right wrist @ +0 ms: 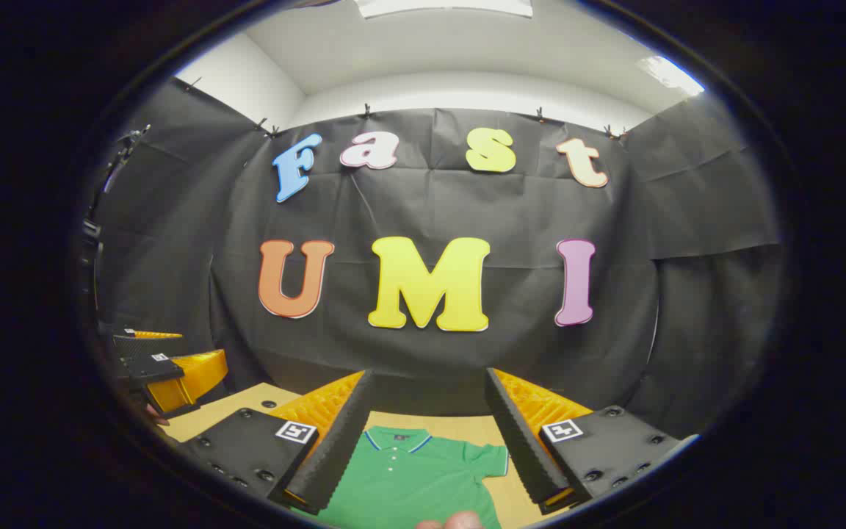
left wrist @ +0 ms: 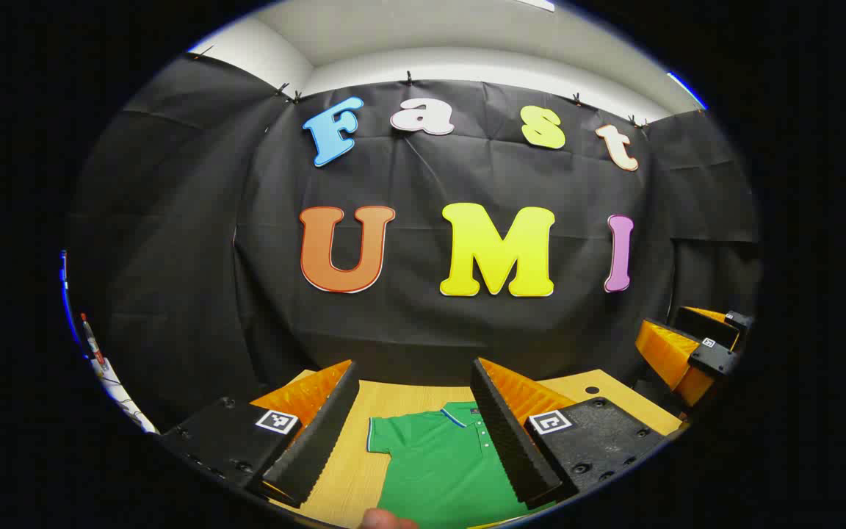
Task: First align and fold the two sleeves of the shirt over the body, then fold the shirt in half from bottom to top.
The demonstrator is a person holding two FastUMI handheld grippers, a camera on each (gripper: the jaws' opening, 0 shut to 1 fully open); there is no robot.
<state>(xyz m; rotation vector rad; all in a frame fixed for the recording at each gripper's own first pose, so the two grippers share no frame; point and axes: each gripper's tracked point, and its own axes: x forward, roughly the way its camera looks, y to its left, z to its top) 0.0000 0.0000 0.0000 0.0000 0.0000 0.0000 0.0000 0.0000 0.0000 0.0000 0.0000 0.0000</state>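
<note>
Where both views look down past their own fingers, a green polo shirt (left wrist: 441,463) lies flat on the wooden table (left wrist: 408,397), collar toward the booth wall, its lower body cut off. Left gripper (left wrist: 416,397): jaws wide, holding nothing, above the shirt. Right gripper (right wrist: 430,404): likewise wide, empty. A fingertip (left wrist: 386,520) intrudes at the bottom edge, mostly hidden.

Left gripper view: shirt (left wrist: 438,463) cut off at the bottom edge, its right side hidden behind the left gripper's fingers (left wrist: 515,441); collar only partly visible. Fingertip-like blob (left wrist: 386,520) at the bottom edge, too cropped to identify. Right gripper (left wrist: 695,349) clipped at the right rim, can't tell its opening. Right gripper view: shirt's (right wrist: 408,477) left sleeve hidden behind the fingers (right wrist: 335,448), hem cut off. Left gripper (right wrist: 166,367) small at the left rim, opening unclear here.
</note>
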